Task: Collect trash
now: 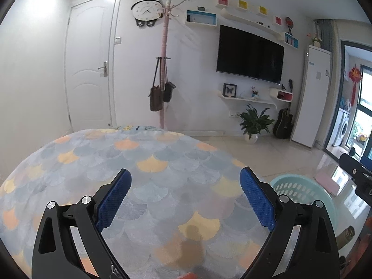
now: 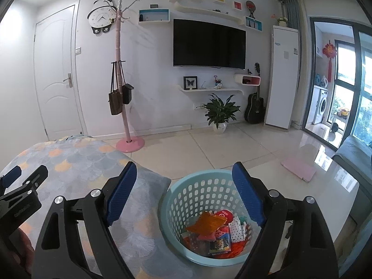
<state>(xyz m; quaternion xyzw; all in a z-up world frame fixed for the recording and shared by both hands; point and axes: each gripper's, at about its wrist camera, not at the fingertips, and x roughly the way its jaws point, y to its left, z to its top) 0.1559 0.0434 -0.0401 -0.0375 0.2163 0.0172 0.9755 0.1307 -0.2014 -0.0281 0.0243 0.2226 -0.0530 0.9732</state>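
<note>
Left hand-held gripper (image 1: 185, 200) hangs tilted slightly downward over the bed (image 1: 144, 176), its blue pads spread wide with nothing between them, only the fan-patterned quilt below. Right hand-held gripper (image 2: 183, 197) sits beside it, angled down the same way, jaws also spread and empty, poised right above the teal laundry basket (image 2: 186, 193) on the floor just beside the bed's edge. Inside that basket lies the collected trash (image 2: 214, 230): an orange crinkled wrapper on top, a red round packet behind it, a white dotted piece, a red and blue printed packet, more orange at the bottom. The right wrist view shows the basket's contents plainly and catches the left gripper's black frame at its left edge; the left wrist view shows only the basket's rim and perforated wall beyond its right finger, the contents hidden. Only the right view shows the pink coat stand's (image 2: 121, 69) round base, near the bed's far corner, and a pink flat mat (image 2: 298, 168) on the tiles well beyond the basket.
</note>
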